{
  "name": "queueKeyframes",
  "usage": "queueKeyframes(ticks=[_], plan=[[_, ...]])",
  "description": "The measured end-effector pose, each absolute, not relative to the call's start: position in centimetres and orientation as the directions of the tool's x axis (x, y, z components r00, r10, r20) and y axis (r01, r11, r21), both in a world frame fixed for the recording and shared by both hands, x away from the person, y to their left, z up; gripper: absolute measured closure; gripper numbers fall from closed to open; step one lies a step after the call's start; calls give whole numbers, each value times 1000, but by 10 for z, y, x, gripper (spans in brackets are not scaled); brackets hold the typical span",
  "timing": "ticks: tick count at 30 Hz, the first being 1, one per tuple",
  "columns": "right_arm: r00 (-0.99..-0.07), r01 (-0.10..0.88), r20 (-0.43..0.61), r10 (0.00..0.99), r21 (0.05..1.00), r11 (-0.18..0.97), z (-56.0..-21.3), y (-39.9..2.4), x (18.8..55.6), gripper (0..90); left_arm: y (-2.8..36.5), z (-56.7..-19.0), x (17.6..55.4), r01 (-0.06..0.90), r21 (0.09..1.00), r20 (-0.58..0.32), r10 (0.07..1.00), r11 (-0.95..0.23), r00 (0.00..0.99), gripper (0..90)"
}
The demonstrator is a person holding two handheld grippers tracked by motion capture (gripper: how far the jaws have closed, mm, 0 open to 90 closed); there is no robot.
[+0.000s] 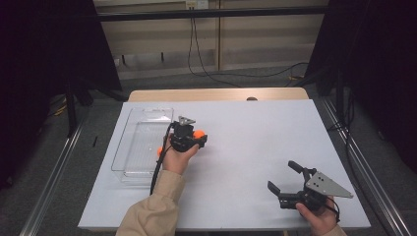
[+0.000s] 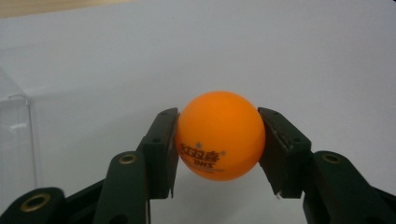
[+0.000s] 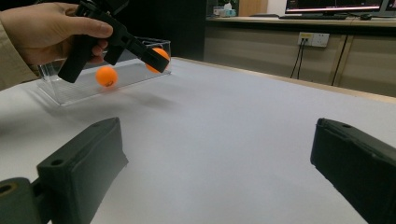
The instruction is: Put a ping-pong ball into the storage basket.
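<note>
My left gripper [image 1: 196, 135] is shut on an orange ping-pong ball [image 1: 199, 133], held a little above the white table just right of a clear plastic tray [image 1: 147, 112]. In the left gripper view the ball [image 2: 219, 135] sits squeezed between both black pads [image 2: 161, 144], with red lettering on its lower front. A second orange ball [image 1: 160, 151] lies inside the tray, seen through its wall [image 3: 106, 75] in the right gripper view. My right gripper [image 1: 282, 175] rests near the table's front right corner, open with nothing between its jaws [image 3: 219, 128].
A white sheet [image 1: 246, 137] covers the table, with a wooden strip along its far edge. The tray [image 3: 65, 95] stands at the left. Cables and wall sockets [image 3: 314, 39] lie beyond the table. Black curtains flank both sides.
</note>
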State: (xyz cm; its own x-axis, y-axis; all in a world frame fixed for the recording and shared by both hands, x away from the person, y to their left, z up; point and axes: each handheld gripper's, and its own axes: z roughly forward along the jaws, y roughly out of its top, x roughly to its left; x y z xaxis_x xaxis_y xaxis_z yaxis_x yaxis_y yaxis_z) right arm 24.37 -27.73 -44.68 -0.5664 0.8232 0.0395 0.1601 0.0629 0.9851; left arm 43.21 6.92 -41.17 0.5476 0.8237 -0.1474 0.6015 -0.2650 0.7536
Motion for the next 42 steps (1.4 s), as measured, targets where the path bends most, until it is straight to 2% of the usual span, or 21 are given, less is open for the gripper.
queueKeyframes(ticks=[42], plan=[[-571, 160, 36, 820, 985, 68, -447, -276, 244, 23, 96, -403, 424, 609, 759, -160, 839, -232, 519, 510]])
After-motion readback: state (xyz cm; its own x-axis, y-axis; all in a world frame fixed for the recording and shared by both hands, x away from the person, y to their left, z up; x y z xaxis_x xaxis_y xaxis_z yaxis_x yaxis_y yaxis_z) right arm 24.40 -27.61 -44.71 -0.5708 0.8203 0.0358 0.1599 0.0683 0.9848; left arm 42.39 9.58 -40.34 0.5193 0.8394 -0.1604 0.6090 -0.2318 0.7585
